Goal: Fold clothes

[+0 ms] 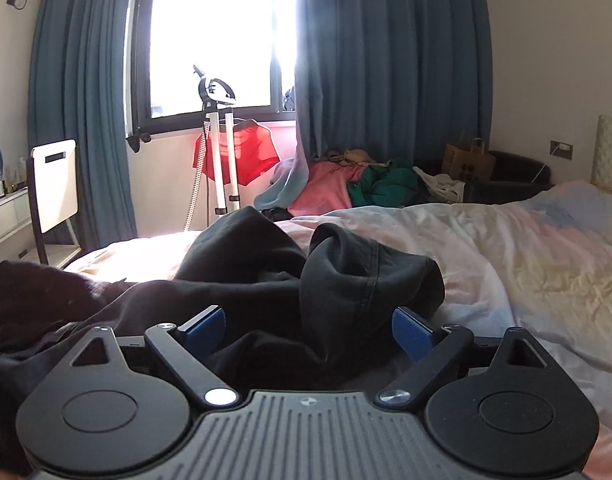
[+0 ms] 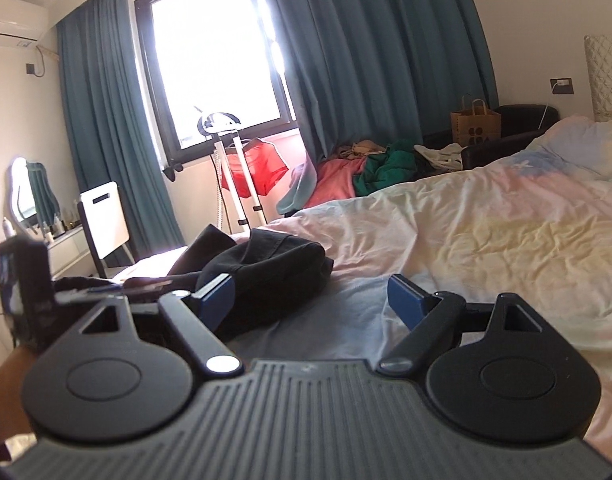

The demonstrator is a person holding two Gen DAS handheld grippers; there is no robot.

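Observation:
A crumpled black garment [image 1: 338, 280] lies on the bed, bunched in folds. My left gripper [image 1: 308, 330] is open, its blue pads on either side of the cloth's near folds without closing on it. In the right wrist view the same black garment [image 2: 266, 272] lies ahead and to the left. My right gripper [image 2: 310, 300] is open and empty over the sheet; its left pad [image 2: 216, 294] is at the garment's edge. The other gripper's body [image 2: 22, 280] shows at far left.
The bed's pastel wrinkled sheet [image 1: 506, 248] spreads to the right. Beyond the bed stand a garment steamer with a red shirt [image 1: 242, 152], a pile of coloured clothes [image 1: 358, 184], a paper bag [image 1: 468, 160], a chair [image 1: 56, 188] and blue curtains by the window.

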